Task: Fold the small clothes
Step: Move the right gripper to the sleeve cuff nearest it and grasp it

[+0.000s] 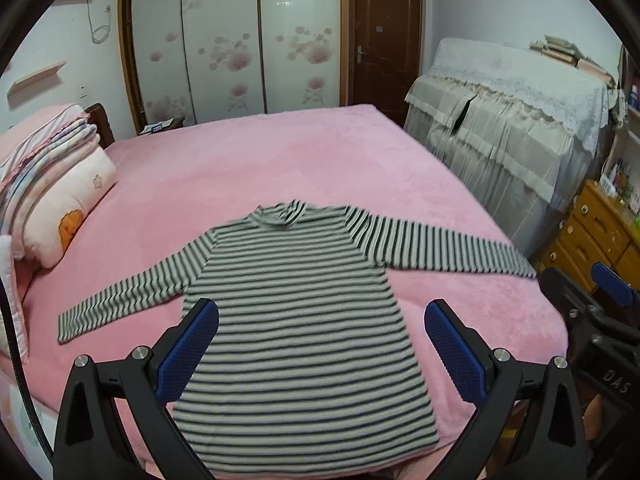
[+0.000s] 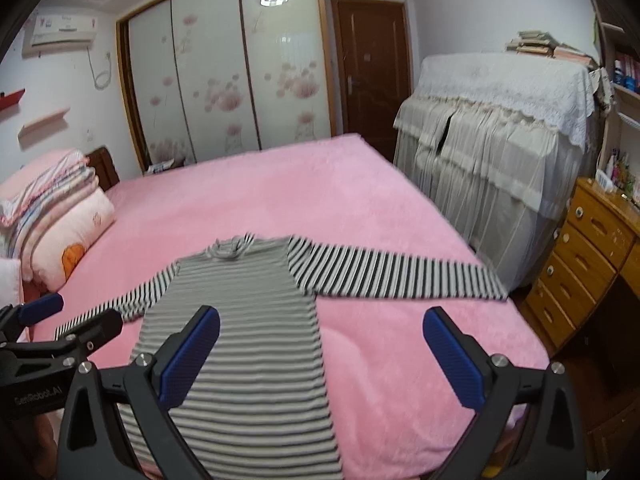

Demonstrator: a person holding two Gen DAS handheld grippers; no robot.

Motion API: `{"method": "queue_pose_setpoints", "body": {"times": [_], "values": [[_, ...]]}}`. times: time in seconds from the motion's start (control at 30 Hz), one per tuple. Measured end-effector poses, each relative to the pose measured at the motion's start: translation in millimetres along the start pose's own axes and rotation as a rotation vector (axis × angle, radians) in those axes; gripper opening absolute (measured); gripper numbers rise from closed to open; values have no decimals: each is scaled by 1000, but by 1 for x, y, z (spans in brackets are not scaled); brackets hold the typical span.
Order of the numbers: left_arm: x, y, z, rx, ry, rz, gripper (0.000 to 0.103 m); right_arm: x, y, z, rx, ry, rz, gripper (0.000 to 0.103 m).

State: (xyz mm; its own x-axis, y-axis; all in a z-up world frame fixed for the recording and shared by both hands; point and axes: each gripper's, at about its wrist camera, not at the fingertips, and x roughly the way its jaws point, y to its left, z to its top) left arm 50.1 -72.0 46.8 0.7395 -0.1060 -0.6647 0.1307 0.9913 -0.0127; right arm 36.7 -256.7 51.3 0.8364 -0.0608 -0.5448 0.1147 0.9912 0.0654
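Observation:
A black-and-white striped long-sleeved top (image 1: 296,300) lies flat on the pink bed (image 1: 280,160), collar away from me, both sleeves spread out sideways. It also shows in the right wrist view (image 2: 240,340). My left gripper (image 1: 320,320) is open and empty, hovering above the top's body near the hem. My right gripper (image 2: 320,324) is open and empty, above the top's right edge and the bare bedcover. The right gripper's body shows at the right edge of the left wrist view (image 1: 600,320); the left one shows at the left of the right wrist view (image 2: 48,340).
Stacked pillows and folded quilts (image 1: 52,184) sit at the bed's left. A cloth-covered piece of furniture (image 1: 512,132) stands beyond the bed's right edge, with a wooden drawer chest (image 2: 588,260) nearer. A wardrobe (image 1: 236,40) and a door (image 1: 384,40) are at the back.

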Motion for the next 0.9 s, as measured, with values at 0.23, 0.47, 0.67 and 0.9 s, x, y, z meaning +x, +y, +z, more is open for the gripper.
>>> {"method": "queue_pose_setpoints", "body": {"times": [0.23,0.47,0.67,0.9], "values": [[15,-17,35,21,-77,7,102,-6,-43,32,49,-135,-69,102],[66,-53,74,94,-130,63,102,34,-103,55,84,-97,-153,102],[143,-96,93,147,-124,9,102,90,-164,62,116,-12,-237,102],[261,-152,78,175,-23,-13,102,150,-230,47,240,71,-296,99]]}}
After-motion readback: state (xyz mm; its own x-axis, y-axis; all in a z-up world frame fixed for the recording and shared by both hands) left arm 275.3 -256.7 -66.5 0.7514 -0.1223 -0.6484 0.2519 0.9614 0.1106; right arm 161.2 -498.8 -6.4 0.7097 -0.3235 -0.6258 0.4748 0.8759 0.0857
